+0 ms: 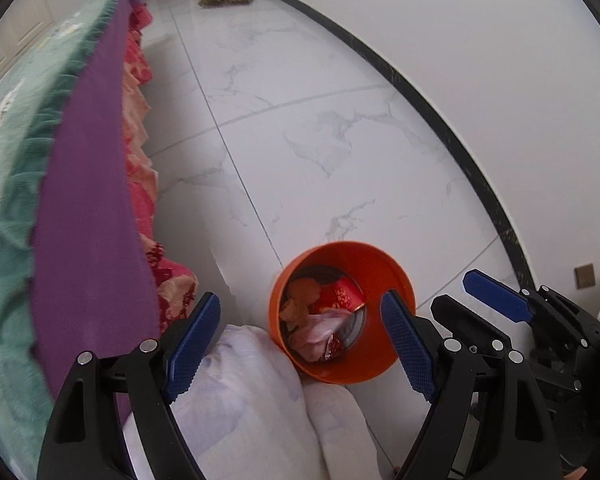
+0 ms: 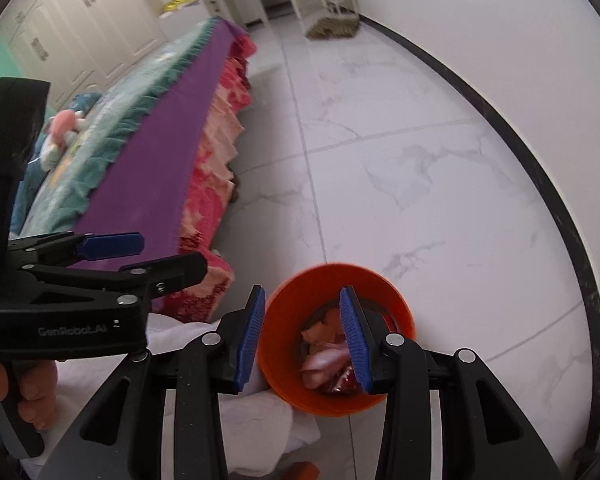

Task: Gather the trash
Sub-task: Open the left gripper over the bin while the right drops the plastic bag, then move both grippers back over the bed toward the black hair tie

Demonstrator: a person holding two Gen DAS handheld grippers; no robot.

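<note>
Two grippers hang over one orange bin (image 1: 342, 312), which stands on the white marble floor (image 1: 340, 140) just beside the foot of the bed (image 1: 88, 184) with its purple sheet and red floral skirt. The bin is a round, open-topped plastic tub, and it already holds trash: pale pink crumpled plastic (image 1: 320, 332), a red wrapper (image 1: 344, 294) and some tan, chip-like scraps (image 1: 300, 296).

By its look the bin should be light and fairly stiff, with smooth walls that may slip. The rim looks like the best place to pinch, one finger inside and one outside. The scraps inside seem soft and crushable, and would weigh almost nothing.

The left gripper (image 1: 300, 344) has its jaws wide apart and holds nothing. The right gripper (image 2: 302, 340) also has its jaws apart and empty, straddling the near-left rim of the bin as seen in its own view.
</note>
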